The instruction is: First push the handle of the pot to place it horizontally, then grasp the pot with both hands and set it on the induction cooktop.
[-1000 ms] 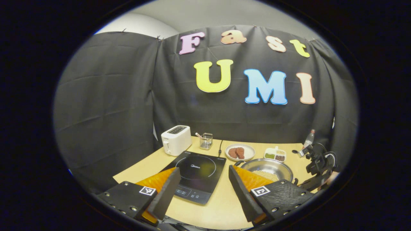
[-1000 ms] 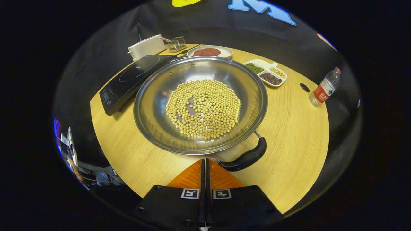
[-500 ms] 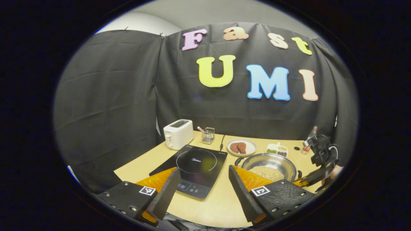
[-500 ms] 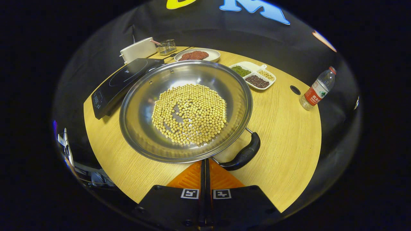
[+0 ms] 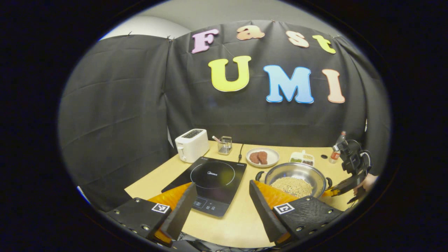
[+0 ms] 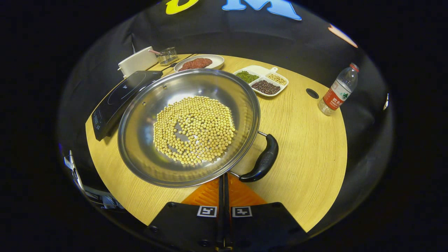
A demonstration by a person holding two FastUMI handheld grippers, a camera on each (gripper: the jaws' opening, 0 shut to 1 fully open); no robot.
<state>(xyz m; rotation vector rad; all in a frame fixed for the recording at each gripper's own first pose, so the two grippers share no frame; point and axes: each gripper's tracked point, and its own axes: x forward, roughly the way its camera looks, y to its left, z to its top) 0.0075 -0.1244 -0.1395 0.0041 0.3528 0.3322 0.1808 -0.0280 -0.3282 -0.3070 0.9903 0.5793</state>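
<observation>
A steel pot holding soybeans sits on the wooden table, right of the black induction cooktop. Its black side handle points toward the lower right in the right gripper view. My right gripper is shut, its tips at the pot's near rim beside the handle's lower end. In the left gripper view, my left gripper hangs open above the table's front, with the cooktop between its fingers and the pot to the right. The right gripper and a hand sit beyond the pot.
Along the table's back stand a white toaster, a wire holder, a plate of meat and a divided dish of beans. A water bottle stands at the far right. Bare wood lies right of the handle.
The pot has turned and slid left in the right gripper view, and its handle has swung from the near side toward the right. The left gripper stays open, with its view shifted slightly.
</observation>
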